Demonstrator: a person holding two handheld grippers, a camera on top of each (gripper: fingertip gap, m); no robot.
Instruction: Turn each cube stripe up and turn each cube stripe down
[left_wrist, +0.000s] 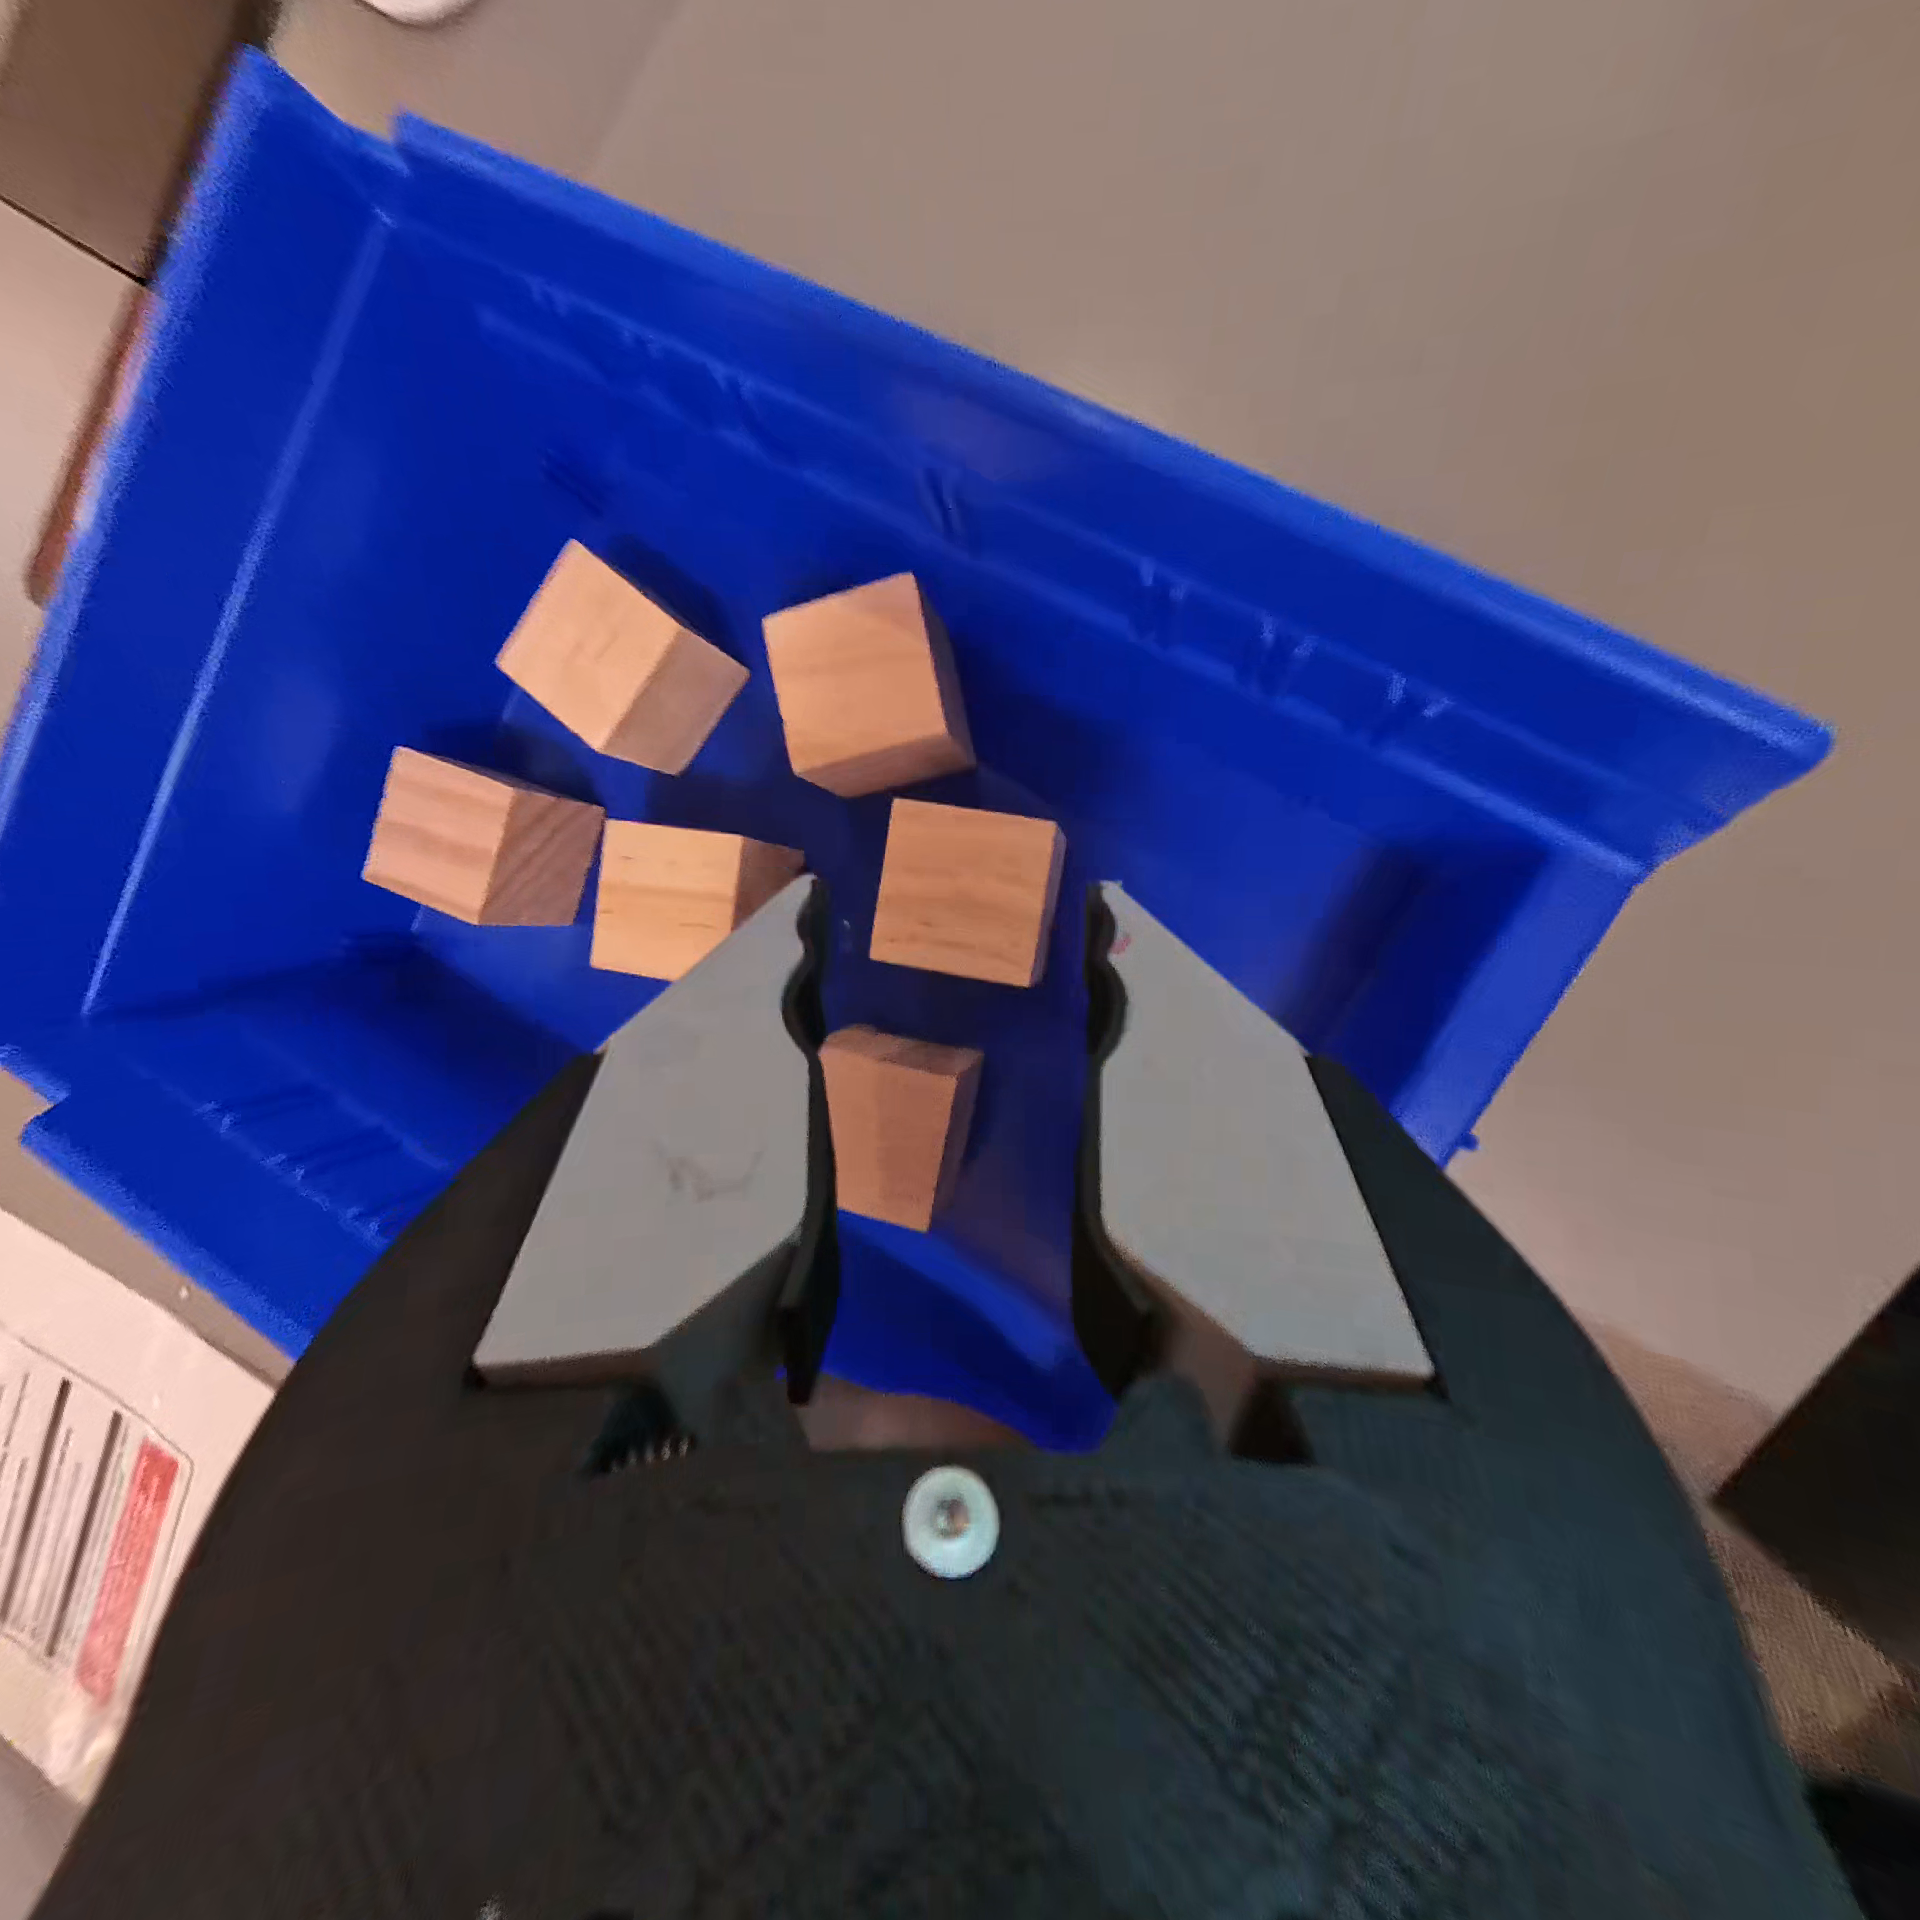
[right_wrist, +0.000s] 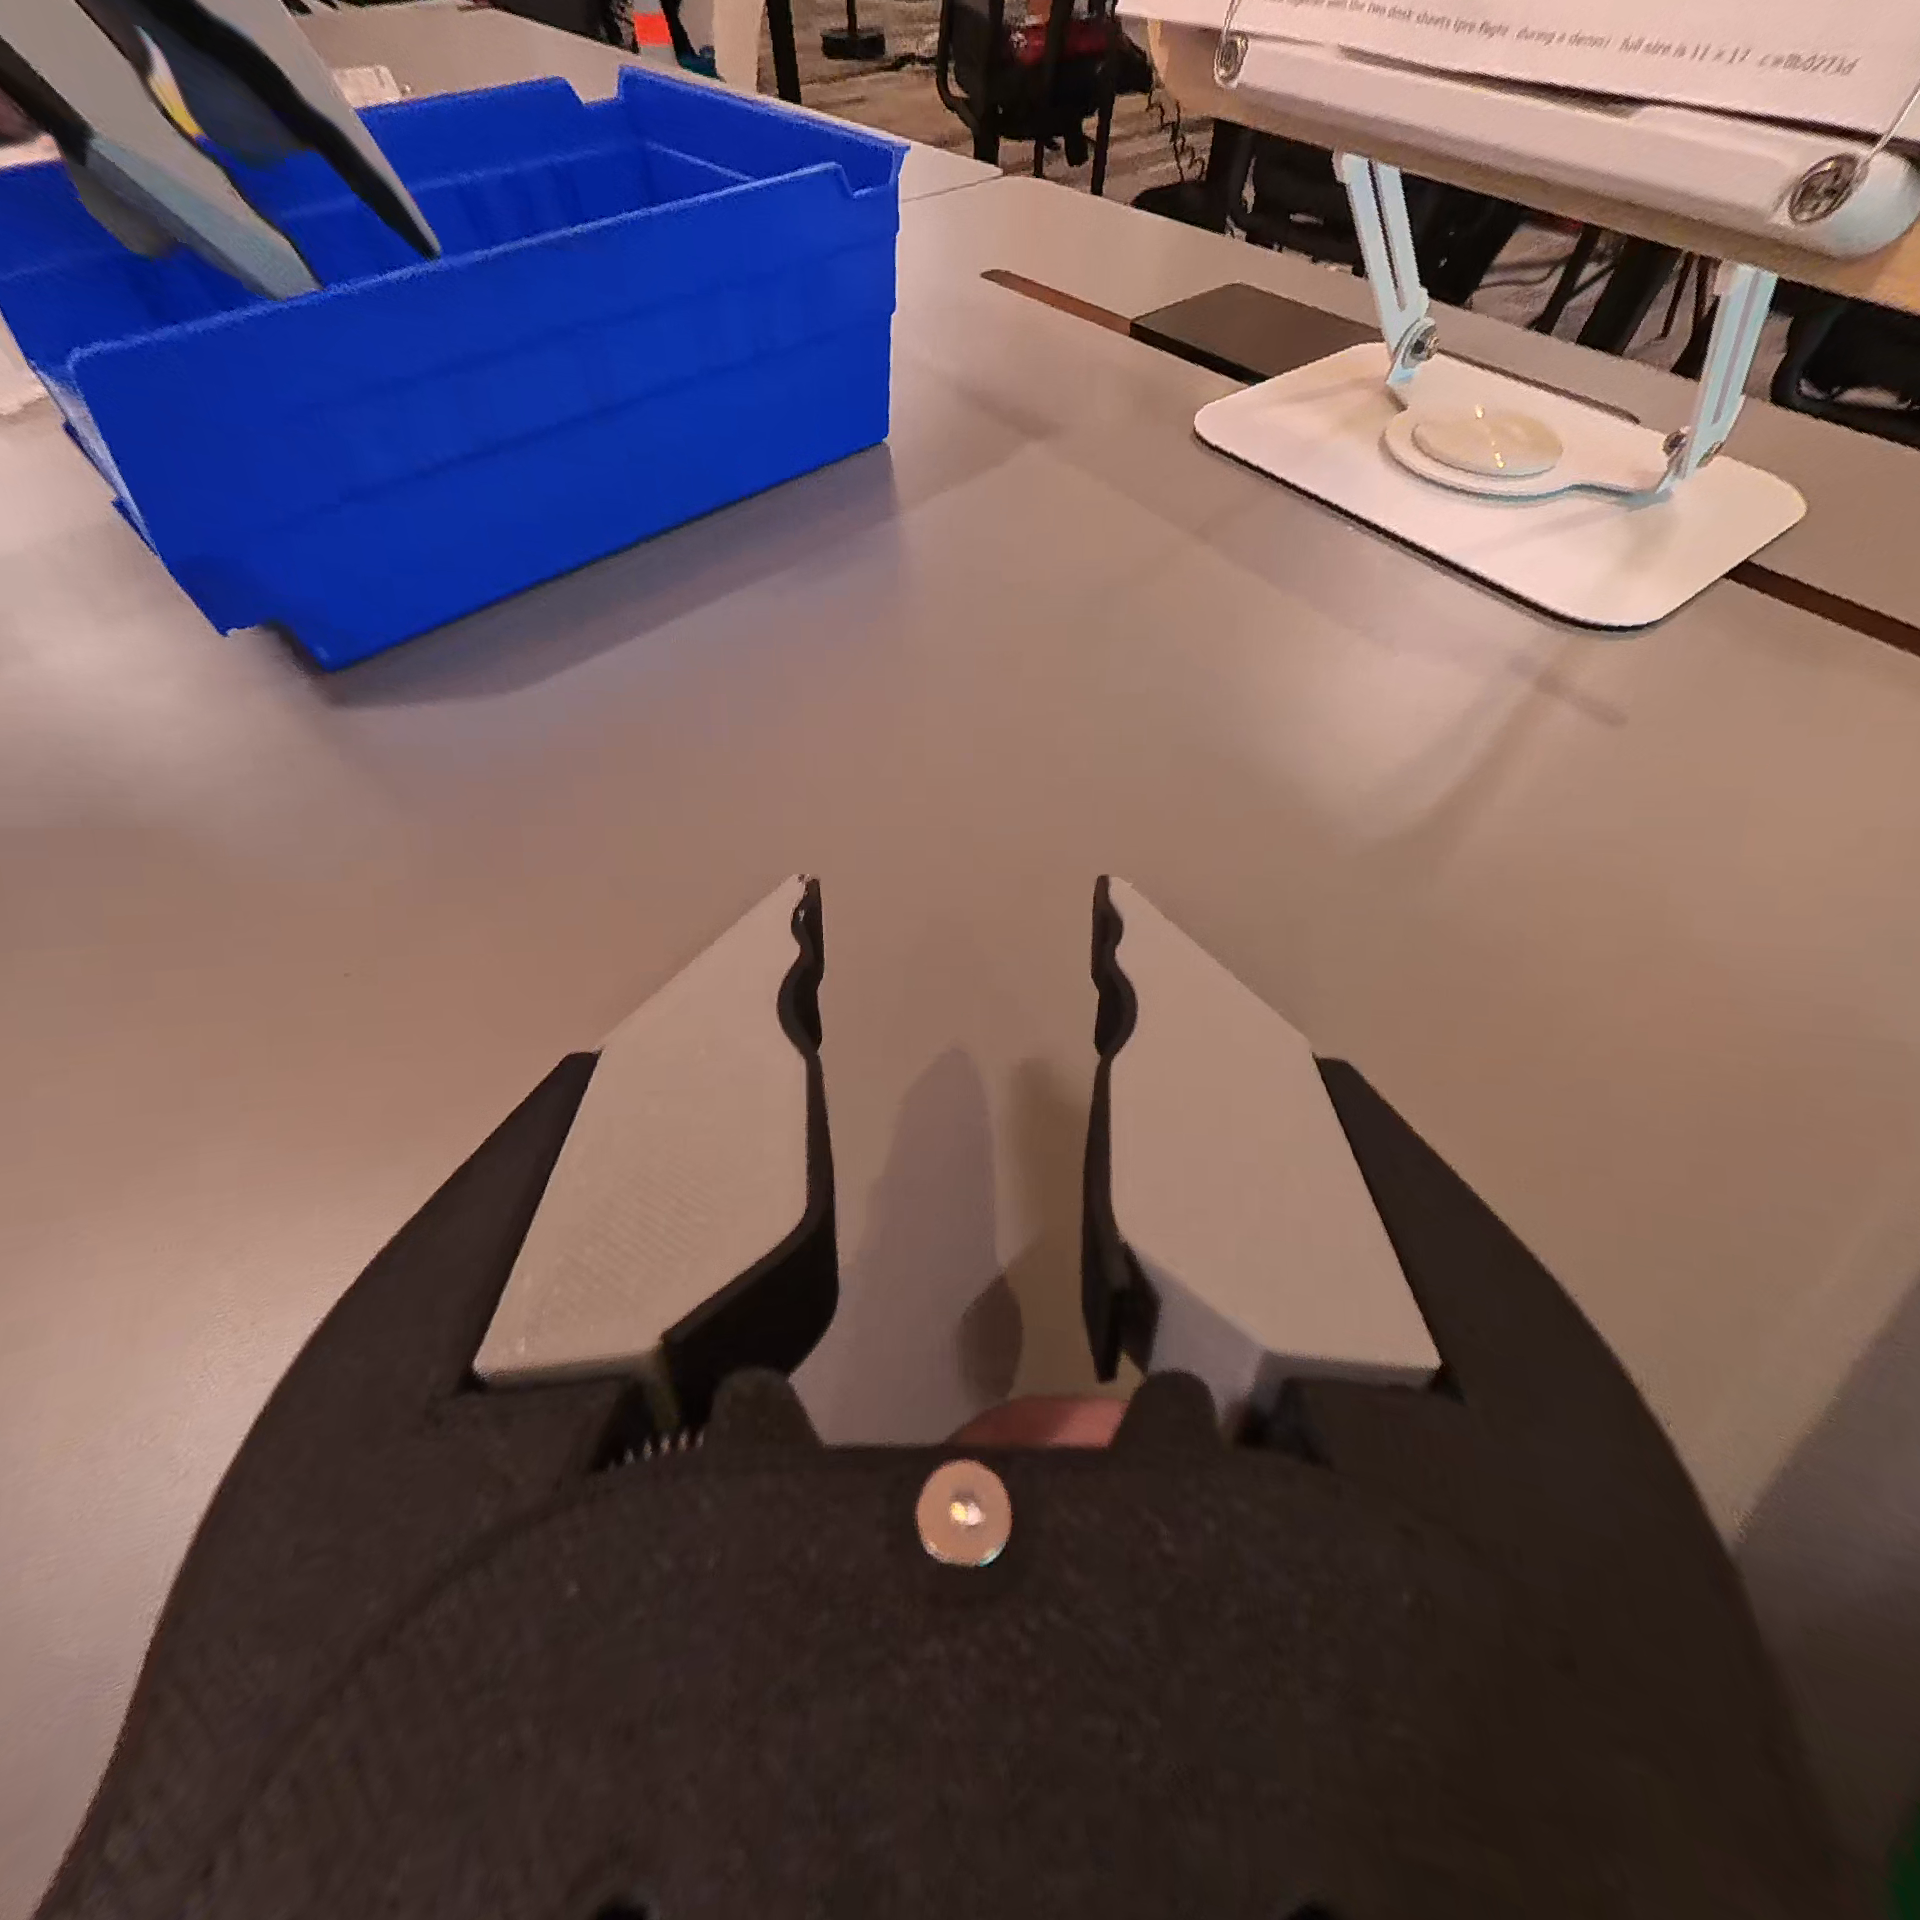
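Note:
Several plain wooden cubes lie in a blue bin (left_wrist: 1247, 665); no stripe shows on any face I see. My left gripper (left_wrist: 951, 894) is open and hangs over the bin. One cube (left_wrist: 899, 1127) shows in the gap between its fingers, against the left finger and clear of the right one. Another cube (left_wrist: 966, 894) lies just beyond the tips. My right gripper (right_wrist: 956, 894) is open and empty over the grey table, right of the bin (right_wrist: 520, 416). The left gripper (right_wrist: 364, 268) shows there dipping into the bin.
A white packet with a label (left_wrist: 83, 1507) lies by the bin's near left corner. A white stand (right_wrist: 1507, 499) holding a sheet is at the table's far right, with a black plate (right_wrist: 1247, 322) beside it. Chairs stand beyond the table.

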